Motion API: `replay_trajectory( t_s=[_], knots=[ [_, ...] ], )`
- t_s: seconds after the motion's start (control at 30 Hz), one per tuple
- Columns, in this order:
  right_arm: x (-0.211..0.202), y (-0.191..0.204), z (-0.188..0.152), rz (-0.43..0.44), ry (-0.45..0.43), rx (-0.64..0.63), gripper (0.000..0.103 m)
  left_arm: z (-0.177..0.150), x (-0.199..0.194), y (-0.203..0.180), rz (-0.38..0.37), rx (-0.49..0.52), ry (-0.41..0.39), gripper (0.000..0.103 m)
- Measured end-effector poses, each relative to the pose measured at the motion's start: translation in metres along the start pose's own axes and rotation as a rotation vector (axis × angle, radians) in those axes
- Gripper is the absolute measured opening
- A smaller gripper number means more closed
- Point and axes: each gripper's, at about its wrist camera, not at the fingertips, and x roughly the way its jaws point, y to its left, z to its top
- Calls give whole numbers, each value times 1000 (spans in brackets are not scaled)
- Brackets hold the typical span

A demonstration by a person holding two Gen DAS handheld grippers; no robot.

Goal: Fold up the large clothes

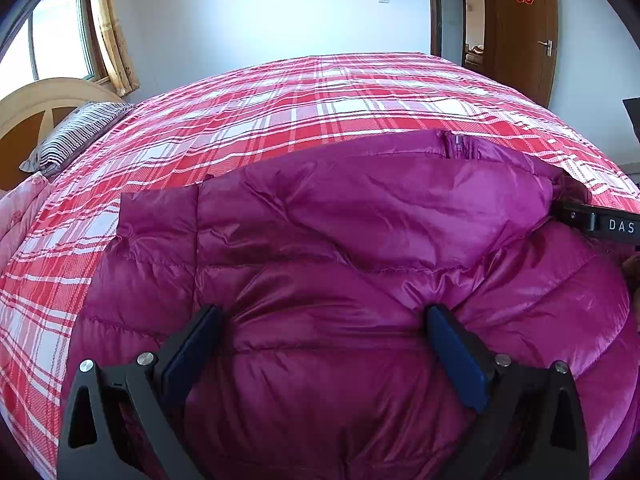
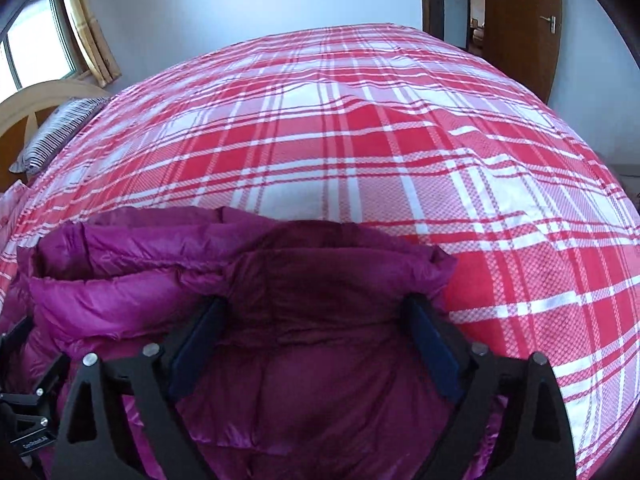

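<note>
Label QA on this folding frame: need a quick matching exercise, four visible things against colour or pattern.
Things:
1. down jacket
2. bed cover
3. pillow
4. door

Colour or pattern:
A. brown wood
B. red and white plaid
C. shiny magenta
D. dark and light stripes

Pairs: 1-C, 2-B, 3-D, 4-A
</note>
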Motion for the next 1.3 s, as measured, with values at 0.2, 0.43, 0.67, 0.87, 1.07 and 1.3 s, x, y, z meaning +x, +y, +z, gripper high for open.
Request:
replay_trajectory(
  t_s=[0.2, 0.43, 0.67, 0.87, 1.07, 1.3],
  knots=[
    [6, 3, 2, -25, 5, -15, 96, 2, -6, 6, -35, -13, 19, 102],
    [6, 5, 2, -40, 8, -28, 96, -12, -96, 79, -63, -76, -103, 102],
    [3, 6, 3, -30, 12, -31, 97, -75, -102, 168, -191, -301, 8, 102],
    [-44, 14, -10, 22, -51, -50, 96, -92, -85, 165, -372, -385, -4, 102],
    [-111, 62, -50, 175, -124, -179, 96, -95, -64, 161, -397, -374, 10, 63],
    [-69, 111, -91, 150, 22, -312, 100, -103, -73, 158, -542, -391, -32, 18]
  ],
)
